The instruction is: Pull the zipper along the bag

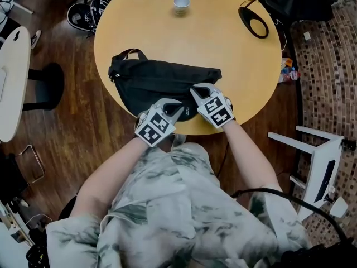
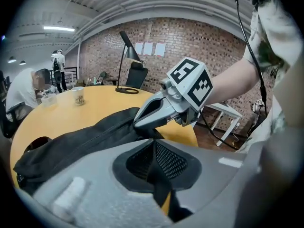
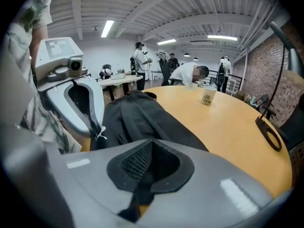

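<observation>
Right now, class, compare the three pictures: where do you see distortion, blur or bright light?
Head view: even light, sharp, the black bag and round table crisp. Left gripper view: fisheye curves the ceiling beams, corners go dark, the left gripper close up looks soft. Right gripper view: same dark rim, ceiling strip lights blow out white.
</observation>
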The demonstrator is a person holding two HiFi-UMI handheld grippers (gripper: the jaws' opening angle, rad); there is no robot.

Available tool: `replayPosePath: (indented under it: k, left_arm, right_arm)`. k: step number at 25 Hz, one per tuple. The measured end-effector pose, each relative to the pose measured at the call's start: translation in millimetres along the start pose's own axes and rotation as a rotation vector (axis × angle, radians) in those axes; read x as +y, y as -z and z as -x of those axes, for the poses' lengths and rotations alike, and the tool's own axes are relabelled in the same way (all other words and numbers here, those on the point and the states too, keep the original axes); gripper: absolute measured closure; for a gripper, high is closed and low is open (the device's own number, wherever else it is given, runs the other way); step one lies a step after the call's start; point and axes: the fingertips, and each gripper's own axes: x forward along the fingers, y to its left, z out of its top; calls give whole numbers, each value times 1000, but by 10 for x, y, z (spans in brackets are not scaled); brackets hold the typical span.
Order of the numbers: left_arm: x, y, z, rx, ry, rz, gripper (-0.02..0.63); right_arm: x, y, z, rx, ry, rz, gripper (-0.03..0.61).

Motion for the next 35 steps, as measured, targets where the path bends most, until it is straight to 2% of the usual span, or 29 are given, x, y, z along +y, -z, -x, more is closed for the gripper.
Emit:
replayPosePath:
  k: [1,7,15,18,22,26,31,32,33,35]
  left_arm:
    - [30,37,-52,17,-3,-5,586]
    - [202,96,-248,76,-39,-29,574]
    - [299,166,-471,194,-130,-136,535]
    - [357,260,-553,252,-163,-166,514]
    - [355,348,-633,303,-165,-198,506]
    - [378,365,-688,350,-196,-228,508]
    - [340,373,-723,404,-238,-338,512]
    - [322,375,-730,407,-235,-368,522]
    - [304,376,-739,408,-233,-397,557]
    - [292,379,-749,403,-236,-422,575]
  right_arm:
    - [-17,30,-49,15,-7,-8,572]
    - [-168,80,-195,24,-37,-91,572]
    - [-179,183,-325,51,-116,-274,572]
    - [-165,212,-367,56,-139,-306,572]
    - [-160,237,-378,58,-157,-323,572]
    - [-171,251,-384,62,-164,-343,572]
    - [-166,252,-378,63,-167,-350,572]
    - [-164,252,-375,61,-166,-350,572]
    - [-164,253,-373,60,-164,-350,572]
    - [-165,258,-373,59,-161,-350,572]
